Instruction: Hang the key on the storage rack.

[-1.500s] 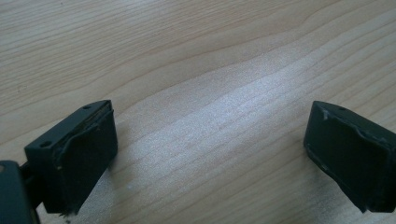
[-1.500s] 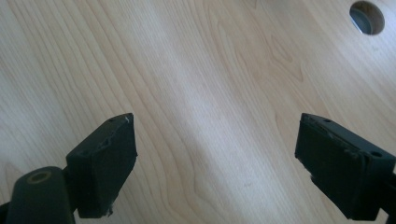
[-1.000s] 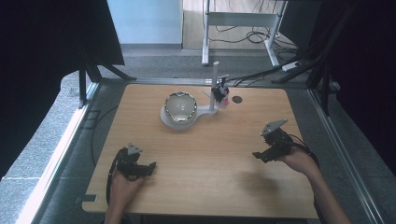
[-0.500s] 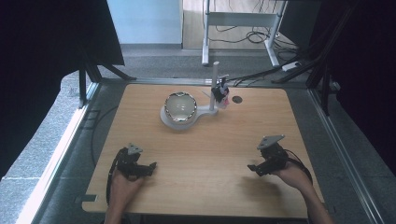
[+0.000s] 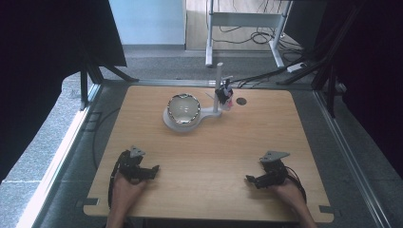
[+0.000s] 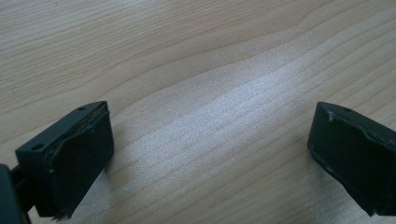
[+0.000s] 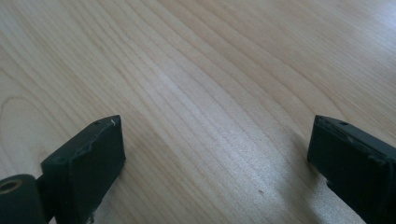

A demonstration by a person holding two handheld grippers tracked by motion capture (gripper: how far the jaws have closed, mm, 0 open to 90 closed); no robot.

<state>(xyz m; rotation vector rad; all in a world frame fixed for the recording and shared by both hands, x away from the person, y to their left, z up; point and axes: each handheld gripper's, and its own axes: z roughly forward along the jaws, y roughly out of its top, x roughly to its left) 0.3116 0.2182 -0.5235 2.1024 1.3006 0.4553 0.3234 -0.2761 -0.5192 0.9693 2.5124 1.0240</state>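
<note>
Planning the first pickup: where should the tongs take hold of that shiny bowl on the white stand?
Probably the bowl rim's near edge, reached from the person's side. It sits open-topped on the white stand, whose post rises on the right.

A pale wooden table [image 5: 204, 156] stood on a grey, speckled floor [image 5: 43, 147], its grain catching soft daylight. Black curtains [image 5: 47, 42] hung on both sides — dark and heavy — held on a black metal frame [image 5: 88, 80]. Beyond the far edge stood a light blue panel [image 5: 147, 21] and a white metal desk frame [image 5: 247, 21] over a wooden floor [image 5: 197, 23], with cables [image 5: 256, 35] trailing beneath (loosely tangled) toward a white power strip [image 5: 298, 66].
</note>
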